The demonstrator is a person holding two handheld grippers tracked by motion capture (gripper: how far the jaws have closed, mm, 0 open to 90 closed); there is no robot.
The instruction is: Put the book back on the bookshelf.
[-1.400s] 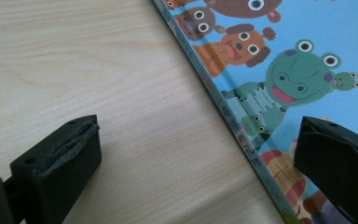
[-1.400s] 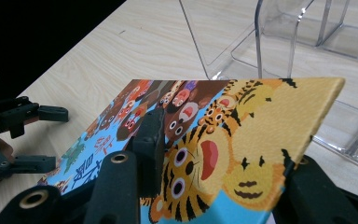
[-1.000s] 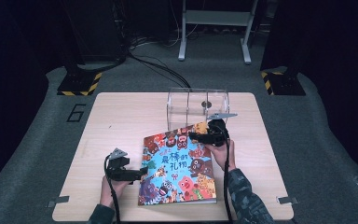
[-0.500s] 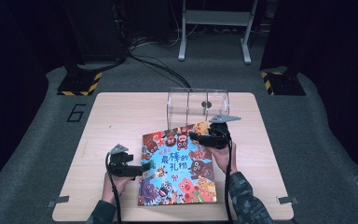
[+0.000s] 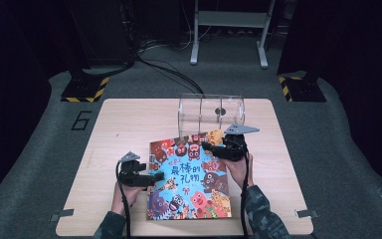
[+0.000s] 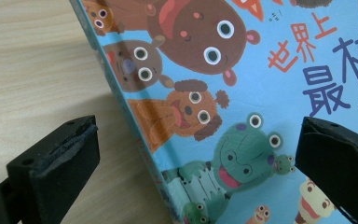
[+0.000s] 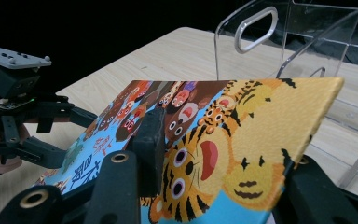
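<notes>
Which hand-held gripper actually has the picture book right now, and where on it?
The right hand-held gripper is shut on the picture book at its far right corner, lifting that end. The left hand-held gripper is open, jaws straddling the book's left edge.

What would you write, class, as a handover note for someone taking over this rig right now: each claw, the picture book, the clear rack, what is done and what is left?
Right claw: shut on the picture book, gripping its far right corner, which is lifted off the table.
Left claw: open, jaws straddling the book's left edge without pressing on it.
Book: lies cover up on the near half of the table, its far corner close to the clear acrylic rack.
Rack: stands at the far middle of the table, nothing in it.
Done: corner gripped and raised.
Left: probably close the left claw on the edge, stand the book up and slot it into the rack.
</notes>
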